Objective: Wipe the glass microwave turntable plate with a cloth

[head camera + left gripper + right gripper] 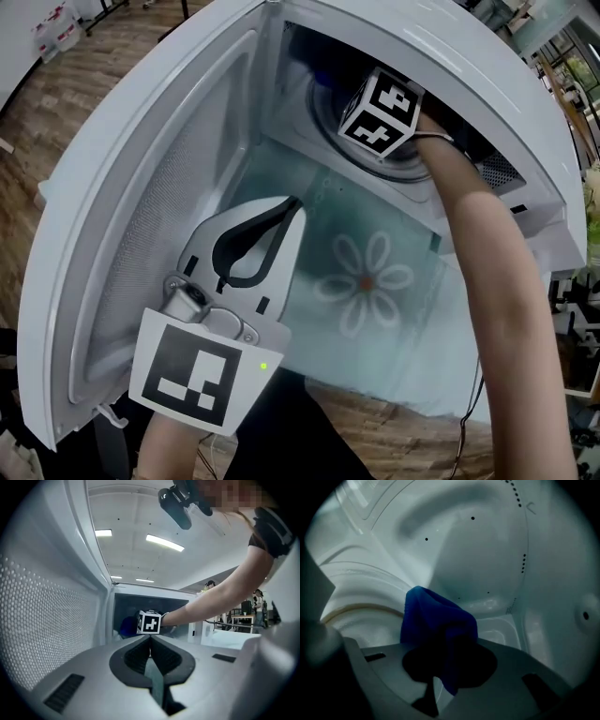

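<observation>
My right gripper is reached deep into the microwave, and its jaws are clenched on the blue cloth, which bunches up out of them in a soft peak. From the head view only its cube and my forearm show, with the jaws themselves hidden inside the cavity. The plate lies on the cavity floor. In the right gripper view its ringed rim curves away to the left of the cloth, and from above the same rim shows beside and below the cube. The cloth hangs close over the plate near that rim, but I cannot tell whether it is touching the glass. My left gripper hangs outside, in front of the opening and beside the inner face of the open door, well apart from the plate. Its jaws are pressed together tip to tip with nothing between them, as the left gripper view shows plainly. That view looks straight into the cavity, where the cube and a bit of the cloth sit just past my jaw tips. The microwave stands on a pale teal mat printed with a white flower, and there is wooden floor around it
</observation>
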`<control>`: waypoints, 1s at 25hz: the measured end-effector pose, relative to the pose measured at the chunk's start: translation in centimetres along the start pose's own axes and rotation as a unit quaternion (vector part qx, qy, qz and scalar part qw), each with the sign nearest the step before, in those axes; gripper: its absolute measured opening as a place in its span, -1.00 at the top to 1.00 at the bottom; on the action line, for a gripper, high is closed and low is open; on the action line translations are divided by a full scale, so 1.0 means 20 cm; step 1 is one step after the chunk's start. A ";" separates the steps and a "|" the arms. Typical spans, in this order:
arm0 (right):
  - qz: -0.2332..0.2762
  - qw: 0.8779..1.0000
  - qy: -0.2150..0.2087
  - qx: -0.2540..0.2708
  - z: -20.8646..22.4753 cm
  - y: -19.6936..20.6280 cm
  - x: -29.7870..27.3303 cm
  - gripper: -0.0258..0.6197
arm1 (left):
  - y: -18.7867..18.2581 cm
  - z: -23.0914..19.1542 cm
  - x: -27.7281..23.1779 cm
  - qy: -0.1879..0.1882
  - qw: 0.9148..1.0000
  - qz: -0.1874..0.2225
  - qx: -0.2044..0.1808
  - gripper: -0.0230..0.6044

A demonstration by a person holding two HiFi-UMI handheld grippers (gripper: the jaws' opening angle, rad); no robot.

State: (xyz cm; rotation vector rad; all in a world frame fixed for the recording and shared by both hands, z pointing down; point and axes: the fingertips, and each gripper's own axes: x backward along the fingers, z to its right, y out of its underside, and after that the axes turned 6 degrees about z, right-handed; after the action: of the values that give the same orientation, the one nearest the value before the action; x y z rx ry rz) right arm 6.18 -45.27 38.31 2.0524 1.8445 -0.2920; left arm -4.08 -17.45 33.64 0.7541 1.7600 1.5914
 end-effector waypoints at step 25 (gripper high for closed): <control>-0.190 0.976 -0.060 0.092 -0.13 0.46 0.10 0.81 | -0.01 0.02 0.03 -0.009 1.000 0.012 -0.026 0.91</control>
State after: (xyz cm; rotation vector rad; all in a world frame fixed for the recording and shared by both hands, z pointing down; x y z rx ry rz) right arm 15.26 -43.06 41.03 1.7313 2.1924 -0.6956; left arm -4.12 -16.74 33.42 0.7643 1.6969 1.6345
